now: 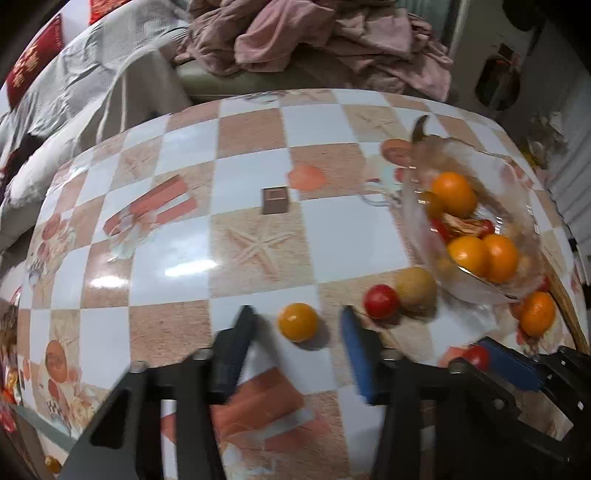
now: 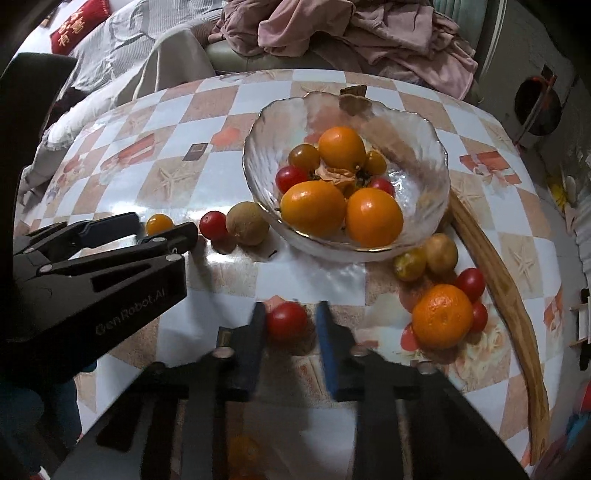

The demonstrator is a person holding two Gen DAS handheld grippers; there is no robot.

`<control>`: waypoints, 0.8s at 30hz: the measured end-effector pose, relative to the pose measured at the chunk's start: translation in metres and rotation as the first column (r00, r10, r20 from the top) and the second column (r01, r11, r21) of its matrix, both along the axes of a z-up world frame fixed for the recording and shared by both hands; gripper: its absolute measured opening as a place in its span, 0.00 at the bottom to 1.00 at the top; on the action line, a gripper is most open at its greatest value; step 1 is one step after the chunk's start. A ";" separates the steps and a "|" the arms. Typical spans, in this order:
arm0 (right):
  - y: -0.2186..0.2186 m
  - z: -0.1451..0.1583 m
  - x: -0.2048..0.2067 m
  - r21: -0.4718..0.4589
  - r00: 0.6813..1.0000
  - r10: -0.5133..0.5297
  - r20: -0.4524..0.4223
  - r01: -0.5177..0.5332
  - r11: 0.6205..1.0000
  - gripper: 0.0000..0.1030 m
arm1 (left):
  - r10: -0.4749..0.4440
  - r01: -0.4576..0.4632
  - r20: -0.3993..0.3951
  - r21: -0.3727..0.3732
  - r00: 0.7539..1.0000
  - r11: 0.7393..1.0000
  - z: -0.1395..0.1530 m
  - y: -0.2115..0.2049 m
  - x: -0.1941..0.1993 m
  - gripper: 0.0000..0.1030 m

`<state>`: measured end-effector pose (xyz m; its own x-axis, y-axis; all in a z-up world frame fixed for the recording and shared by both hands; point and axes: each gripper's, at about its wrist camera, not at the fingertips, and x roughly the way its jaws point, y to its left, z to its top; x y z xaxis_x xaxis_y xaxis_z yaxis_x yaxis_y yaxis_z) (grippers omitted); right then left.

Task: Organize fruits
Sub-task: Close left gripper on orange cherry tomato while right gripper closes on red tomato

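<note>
Glass bowl (image 2: 347, 177) sits on the checkered counter (image 2: 229, 280), w/ three oranges, a few red and yellow-brown cherry tomatoes and a dried husk inside. Landmark = the bowl.

Left of the bowl, touching each other: a tan round fruit (image 2: 247, 223) and a red cherry tomato (image 2: 213, 225). Further left, a yellow cherry tomato (image 1: 297, 321) lies between the left tongs (image 1: 297, 325); fingers wide apart, neither touching it in the left wrist view.

Near side of the bowl, toward the camera: a 2nd red cherry tomato (image 2: 287, 320) sits between the right tongs (image 2: 291, 317). Left finger touches or nearly touches it, right finger stands off w/ a gap, so open, not clamped.

Right-front of the bowl: a mandarin (image 2: 442, 316), two small red tomatoes (image 2: 470, 283) just beside it, a greenish-yellow tomato (image 2: 409, 263) and a small tan fruit (image 2: 441, 253) close under the bowl rim. A curved wooden strip (image 2: 495, 280) runs along the bowl's right side. Behind the bowl, off the counter, a pile of pink cloth (image 2: 354, 33).
</note>
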<state>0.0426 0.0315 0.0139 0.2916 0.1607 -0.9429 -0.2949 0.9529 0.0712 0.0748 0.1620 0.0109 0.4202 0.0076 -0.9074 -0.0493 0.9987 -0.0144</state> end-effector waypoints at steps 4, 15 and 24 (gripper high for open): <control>-0.009 0.001 -0.001 0.054 0.999 -0.023 -0.029 0.025 0.998 0.22 | -0.036 0.036 -0.012 -0.039 0.999 0.999 0.002 -0.003 -0.004 0.22; -0.024 0.019 -0.028 0.135 0.997 -0.022 -0.068 0.031 0.990 0.23 | -0.057 0.054 -0.021 -0.116 0.998 0.992 0.022 0.000 -0.061 0.22; -0.028 0.037 -0.063 0.149 0.996 -0.017 -0.092 0.031 0.988 0.23 | -0.038 0.033 -0.030 -0.146 0.999 0.989 0.042 0.008 -0.117 0.22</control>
<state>-0.0203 0.0031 0.0510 0.2118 0.2966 -0.9312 -0.2580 0.9360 0.2395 -0.0423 0.1697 0.0533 0.3878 -0.1399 -0.9111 -0.0163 0.9872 -0.1586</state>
